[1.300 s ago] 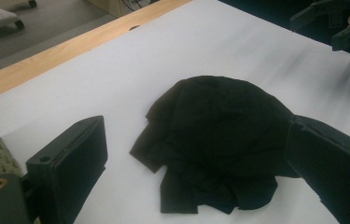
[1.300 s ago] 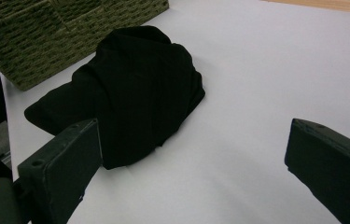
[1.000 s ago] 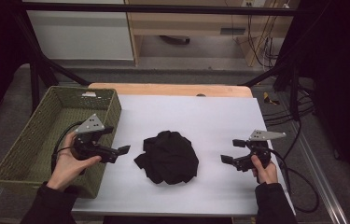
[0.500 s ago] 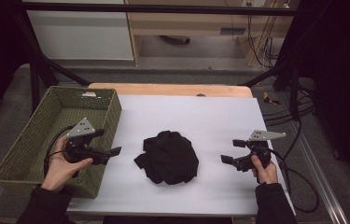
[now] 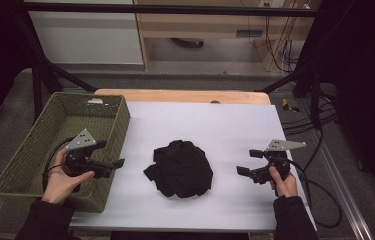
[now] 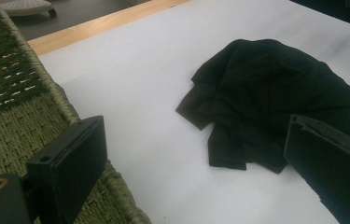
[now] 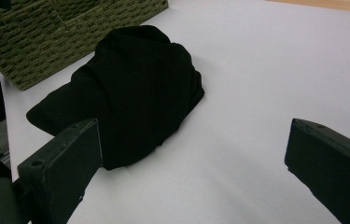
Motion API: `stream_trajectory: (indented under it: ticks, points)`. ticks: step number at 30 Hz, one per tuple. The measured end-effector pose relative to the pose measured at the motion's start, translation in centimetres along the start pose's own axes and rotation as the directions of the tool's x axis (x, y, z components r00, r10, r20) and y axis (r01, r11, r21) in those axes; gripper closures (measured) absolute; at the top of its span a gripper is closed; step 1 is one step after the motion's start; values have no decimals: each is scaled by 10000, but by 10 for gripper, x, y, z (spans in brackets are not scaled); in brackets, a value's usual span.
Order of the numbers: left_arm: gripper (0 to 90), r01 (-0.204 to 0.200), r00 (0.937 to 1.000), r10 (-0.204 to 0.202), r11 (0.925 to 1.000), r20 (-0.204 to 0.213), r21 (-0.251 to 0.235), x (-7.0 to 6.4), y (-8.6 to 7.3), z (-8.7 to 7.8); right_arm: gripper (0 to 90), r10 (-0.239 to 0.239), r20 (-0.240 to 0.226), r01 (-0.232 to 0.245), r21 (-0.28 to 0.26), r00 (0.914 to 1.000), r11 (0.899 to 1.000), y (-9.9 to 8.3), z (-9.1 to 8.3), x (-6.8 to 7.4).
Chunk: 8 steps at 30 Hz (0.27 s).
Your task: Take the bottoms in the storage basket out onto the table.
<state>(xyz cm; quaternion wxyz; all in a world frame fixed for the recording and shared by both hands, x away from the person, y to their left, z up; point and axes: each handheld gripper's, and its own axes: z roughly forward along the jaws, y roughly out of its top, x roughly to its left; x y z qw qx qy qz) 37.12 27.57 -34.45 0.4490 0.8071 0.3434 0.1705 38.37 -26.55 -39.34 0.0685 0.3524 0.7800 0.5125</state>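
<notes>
While black garment (image 5: 182, 168) lies crumpled mid-table, left gripper (image 5: 111, 165) and right gripper (image 5: 249, 162) flank it, jaws wide, empty, ready to grab.

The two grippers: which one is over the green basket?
The left gripper: it is above the basket's near right wall. The right gripper is above the white table.

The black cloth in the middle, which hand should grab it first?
Probably the left gripper: open, at the green basket's rim, pointing at the black cloth's near edge. The right gripper, also open, looks slightly farther away.
</notes>
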Motion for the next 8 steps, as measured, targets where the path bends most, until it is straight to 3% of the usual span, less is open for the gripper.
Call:
stream_trajectory:
  ticks: [8]
  points:
    - [60,51,10000,-51,10000,10,86,3,-2,0,46,31,-19,-31,-20,10000,10000,0,0,0]
